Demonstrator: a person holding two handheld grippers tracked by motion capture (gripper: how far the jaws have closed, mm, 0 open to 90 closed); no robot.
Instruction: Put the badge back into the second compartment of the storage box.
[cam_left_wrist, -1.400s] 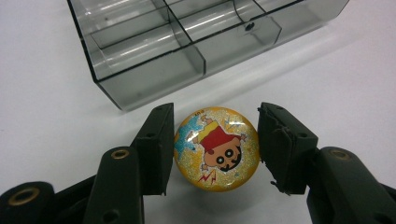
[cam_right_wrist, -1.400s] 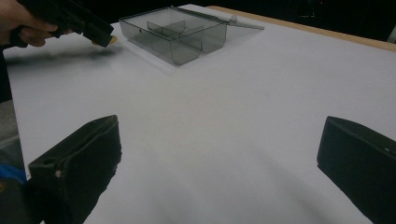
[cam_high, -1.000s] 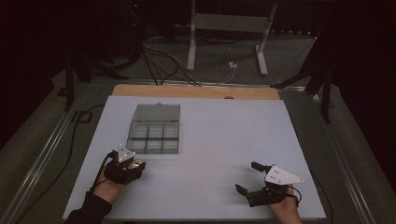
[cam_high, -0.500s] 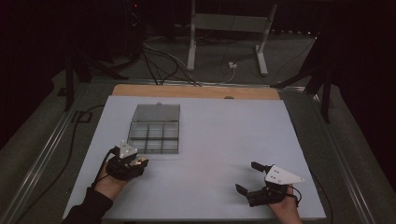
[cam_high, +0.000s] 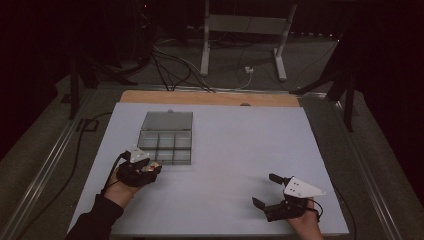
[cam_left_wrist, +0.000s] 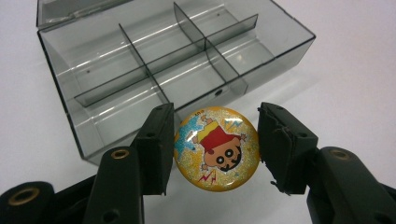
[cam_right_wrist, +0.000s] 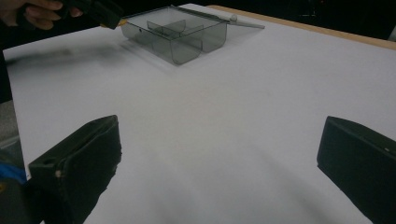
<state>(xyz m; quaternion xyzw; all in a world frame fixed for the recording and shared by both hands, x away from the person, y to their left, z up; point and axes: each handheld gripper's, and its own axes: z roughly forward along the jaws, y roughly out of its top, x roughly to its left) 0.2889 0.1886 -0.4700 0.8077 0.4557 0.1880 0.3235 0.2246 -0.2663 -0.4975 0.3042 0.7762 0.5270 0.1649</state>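
a round, glossy button badge (cam_left_wrist: 216, 149) with a glittery yellow face and a cartoon figure sits clamped edge to edge between the black jaws of the left gripper (cam_left_wrist: 215, 151), just above the white desk (cam_high: 235, 150). close beyond it stands a smoky clear plastic organizer box (cam_left_wrist: 173, 60), lid open, with rectangular compartments. the right gripper (cam_high: 270, 191) rests well apart, jaws spread wide with nothing between them.
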